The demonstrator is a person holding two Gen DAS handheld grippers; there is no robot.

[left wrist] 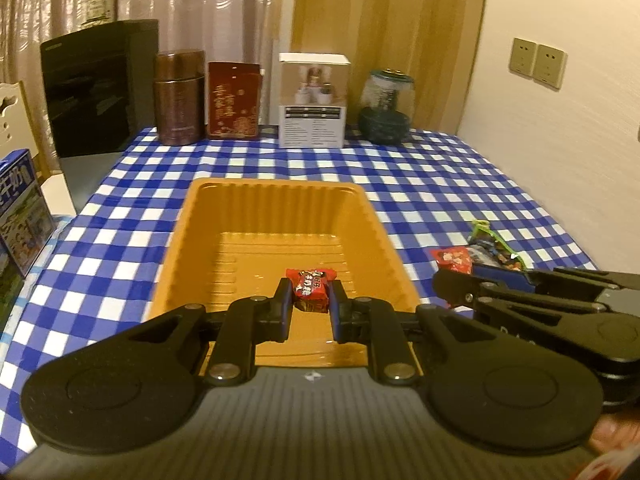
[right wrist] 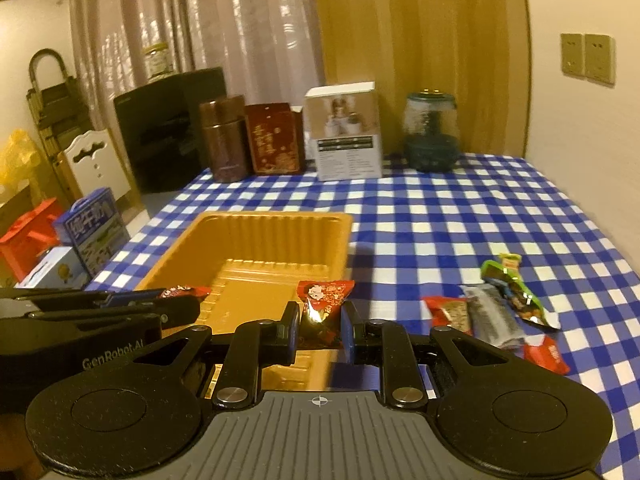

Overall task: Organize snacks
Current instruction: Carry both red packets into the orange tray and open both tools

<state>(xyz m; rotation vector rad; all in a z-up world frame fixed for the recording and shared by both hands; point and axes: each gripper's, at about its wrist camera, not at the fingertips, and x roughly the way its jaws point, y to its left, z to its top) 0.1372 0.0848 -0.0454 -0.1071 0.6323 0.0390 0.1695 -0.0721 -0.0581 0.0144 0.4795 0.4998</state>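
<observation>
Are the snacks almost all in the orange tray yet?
Not yet. The tray looks empty. Each gripper holds a red snack: left gripper, right gripper. Four more packets wait on the checked cloth.

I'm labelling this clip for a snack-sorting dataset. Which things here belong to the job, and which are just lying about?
Part of the job:
orange tray
red candy in left gripper
red packet in right gripper
loose snacks on the checked cloth

Just lying about:
brown canister
red box
white display box
glass jar
black case
</observation>
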